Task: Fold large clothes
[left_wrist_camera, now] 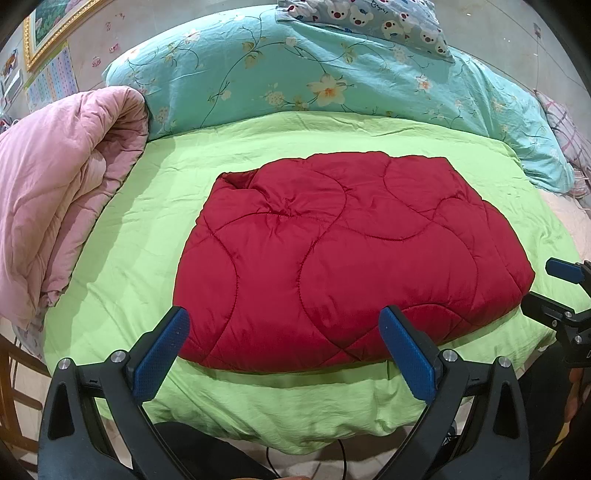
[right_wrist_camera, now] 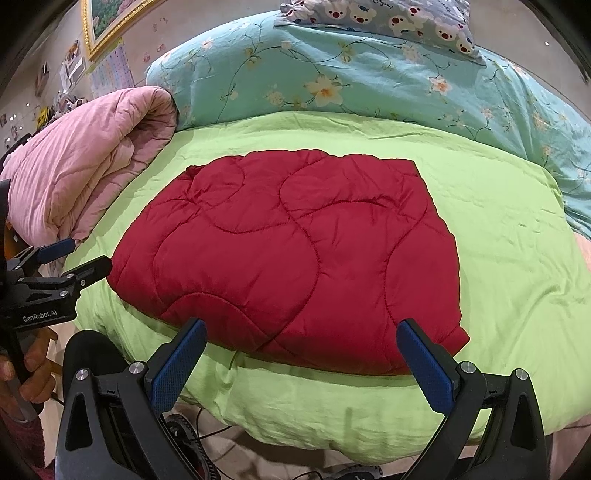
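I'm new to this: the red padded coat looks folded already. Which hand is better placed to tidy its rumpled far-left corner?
Probably left. The left gripper, open, faces the red coat on the side of that rumpled corner; the right gripper, also open, sits toward its right edge.

I see a green sheet [left_wrist_camera: 332, 133], pink quilt [left_wrist_camera: 62, 192], floral duvet [left_wrist_camera: 258, 74], bear pillow [left_wrist_camera: 388, 18] and framed picture [right_wrist_camera: 110, 18].

A folded red quilted garment [left_wrist_camera: 343, 254] is being displayed on the green bed sheet [left_wrist_camera: 147, 206]. The left tongs [left_wrist_camera: 284, 332] are being held wide apart, empty, at its near edge. A pink quilt [left_wrist_camera: 62, 184] is being kept beside it.
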The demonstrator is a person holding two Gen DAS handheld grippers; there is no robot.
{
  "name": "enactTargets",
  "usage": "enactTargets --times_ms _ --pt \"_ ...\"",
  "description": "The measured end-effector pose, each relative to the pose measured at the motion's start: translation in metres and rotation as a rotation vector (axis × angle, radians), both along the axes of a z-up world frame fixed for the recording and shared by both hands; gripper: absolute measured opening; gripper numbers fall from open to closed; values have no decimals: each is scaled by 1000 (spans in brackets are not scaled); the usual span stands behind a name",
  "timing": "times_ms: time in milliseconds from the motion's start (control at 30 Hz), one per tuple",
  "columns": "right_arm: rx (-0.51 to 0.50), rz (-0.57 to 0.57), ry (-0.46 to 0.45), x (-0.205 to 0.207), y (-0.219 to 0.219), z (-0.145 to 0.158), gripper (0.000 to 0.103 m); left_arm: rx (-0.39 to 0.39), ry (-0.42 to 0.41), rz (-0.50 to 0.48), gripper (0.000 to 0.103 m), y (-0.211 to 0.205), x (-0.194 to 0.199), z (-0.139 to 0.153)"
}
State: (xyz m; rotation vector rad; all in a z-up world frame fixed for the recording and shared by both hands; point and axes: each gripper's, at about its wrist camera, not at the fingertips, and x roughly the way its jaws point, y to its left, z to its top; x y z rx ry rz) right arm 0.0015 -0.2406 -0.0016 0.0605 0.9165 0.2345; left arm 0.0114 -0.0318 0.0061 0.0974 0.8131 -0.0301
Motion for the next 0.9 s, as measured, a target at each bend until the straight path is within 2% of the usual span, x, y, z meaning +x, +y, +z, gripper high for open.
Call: enactTargets --times_ms 700,900 --pt "1 5 3 3 0 -1 103 -3 9 -4 103 4 6 -1" --pt "3 5 4 5 0 -1 103 -3 -11 -8 103 4 9 0"
